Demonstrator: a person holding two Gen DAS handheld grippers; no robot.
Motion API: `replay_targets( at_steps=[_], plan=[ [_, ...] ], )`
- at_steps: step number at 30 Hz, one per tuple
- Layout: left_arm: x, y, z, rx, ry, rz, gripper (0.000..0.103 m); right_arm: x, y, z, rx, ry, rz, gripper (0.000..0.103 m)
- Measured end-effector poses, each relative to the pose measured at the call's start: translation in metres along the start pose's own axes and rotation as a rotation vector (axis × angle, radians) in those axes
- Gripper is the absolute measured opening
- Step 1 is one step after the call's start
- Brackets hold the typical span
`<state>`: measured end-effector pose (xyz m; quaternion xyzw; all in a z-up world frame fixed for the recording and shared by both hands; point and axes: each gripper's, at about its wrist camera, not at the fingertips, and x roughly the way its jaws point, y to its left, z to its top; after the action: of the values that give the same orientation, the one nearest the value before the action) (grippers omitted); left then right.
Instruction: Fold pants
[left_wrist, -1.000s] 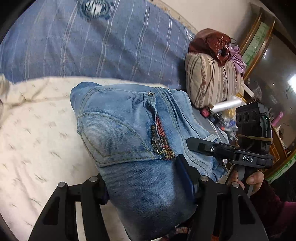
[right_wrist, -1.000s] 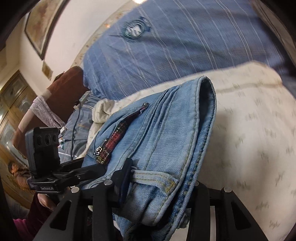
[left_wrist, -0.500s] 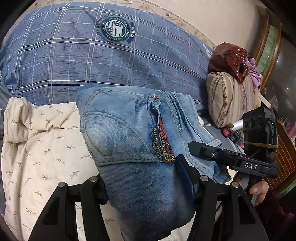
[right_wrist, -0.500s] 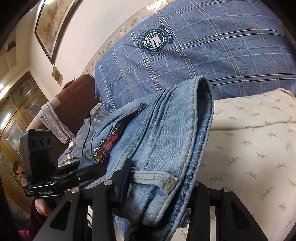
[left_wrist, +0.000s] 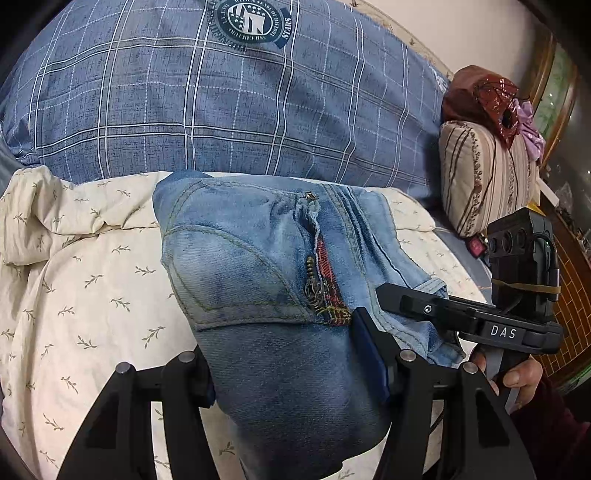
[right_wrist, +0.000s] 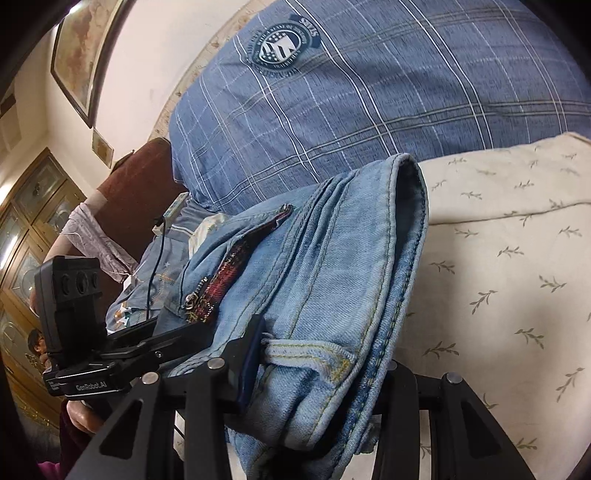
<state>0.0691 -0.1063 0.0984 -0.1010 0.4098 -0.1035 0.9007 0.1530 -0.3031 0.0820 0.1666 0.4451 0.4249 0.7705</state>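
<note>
Left wrist view: the jeans (left_wrist: 258, 280) are already a thick folded bundle, several denim layers stacked, back pocket and zipper fly facing up, so the folding looks mostly done by my read. What's left is probably setting the bundle down flat on the bed (left_wrist: 74, 295) and letting go (maybe one last smoothing, can't tell from here). The left gripper (left_wrist: 291, 373) has its fingers clamped on the near end of the bundle, cloth bulging between them, at a medium spread. The right gripper (right_wrist: 317, 354) likewise holds a bunched edge with the belt-loop seam, fingers partly closed on denim. The bundle is carried in both grippers over the cream leaf-print sheet; whether its far end touches the bed is not clear. Long axis runs from the grippers away toward the blue plaid pillow (left_wrist: 221, 103), the rounded folded edge at the far end, the gripped end nearest the cameras. The person's hand (left_wrist: 517, 373) shows on the other gripper's handle.
</note>
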Motion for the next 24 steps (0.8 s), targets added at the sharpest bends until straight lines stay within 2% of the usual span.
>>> replay_targets(
  at_steps=[8,24],
  plan=[
    [0.011,0.003,-0.002,-0.014,0.052,0.022,0.063,0.014,-0.010,-0.004,0.020,0.025,0.001,0.043],
    [0.022,0.005,-0.002,-0.015,0.096,0.050,0.063,0.029,-0.021,-0.011,0.043,0.065,-0.008,0.044]
  ],
)
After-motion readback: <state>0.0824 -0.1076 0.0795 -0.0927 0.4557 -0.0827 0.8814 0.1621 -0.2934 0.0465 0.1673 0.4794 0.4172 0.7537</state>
